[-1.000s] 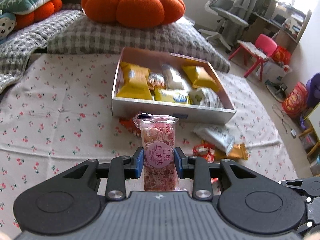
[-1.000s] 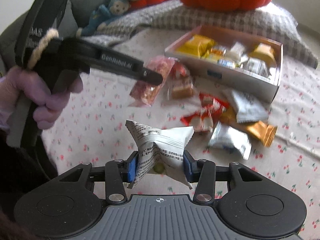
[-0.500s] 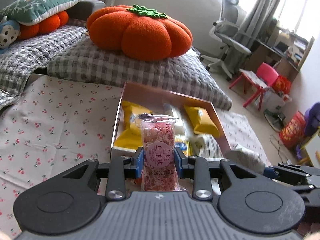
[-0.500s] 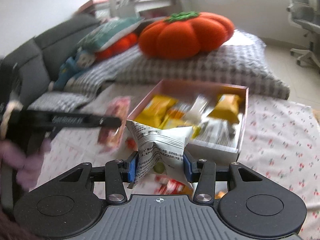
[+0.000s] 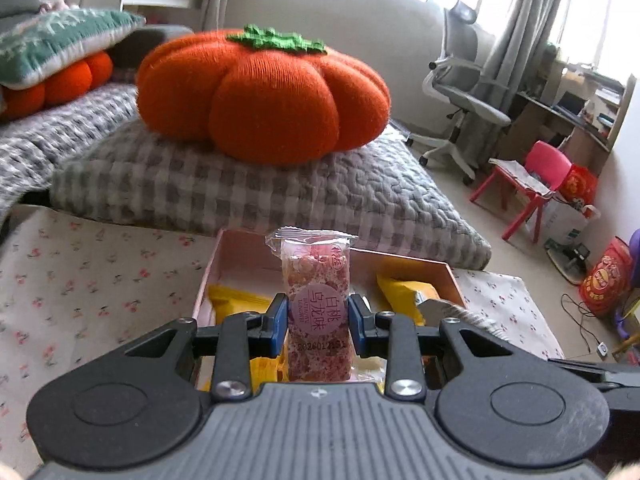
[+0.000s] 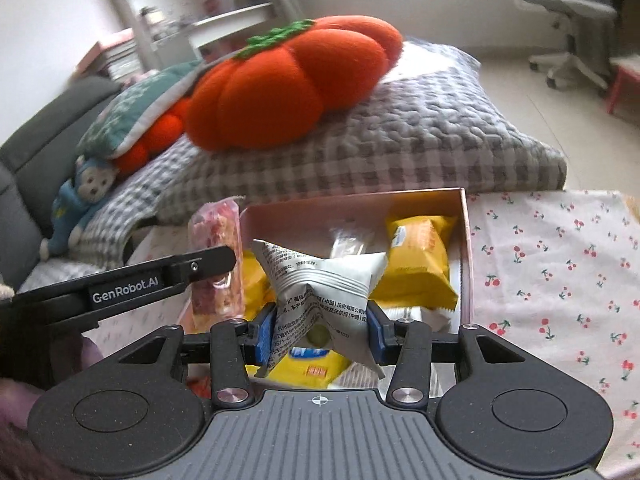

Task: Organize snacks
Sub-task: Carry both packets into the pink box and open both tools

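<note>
My left gripper (image 5: 318, 330) is shut on a pink snack bar (image 5: 318, 280) in clear wrap, held upright above the near edge of the pink box (image 5: 404, 258). Seen from the right wrist, that left gripper (image 6: 216, 266) and its pink bar (image 6: 218, 226) hang at the box's left side. My right gripper (image 6: 320, 334) is shut on a white crinkled snack packet (image 6: 326, 280) over the pink box (image 6: 466, 240). Yellow snack packs (image 6: 420, 260) and other wrapped snacks lie inside the box.
The box rests on a cherry-print cloth (image 6: 560, 272). Behind it lies a grey checked cushion (image 5: 248, 188) with an orange pumpkin pillow (image 5: 264, 96) on top. An office chair (image 5: 464, 92) and a red child's chair (image 5: 532, 184) stand on the floor to the right.
Both grippers have moved forward from over the loose snacks on the cloth to above the box, each keeping its snack. The right gripper has also rolled.
</note>
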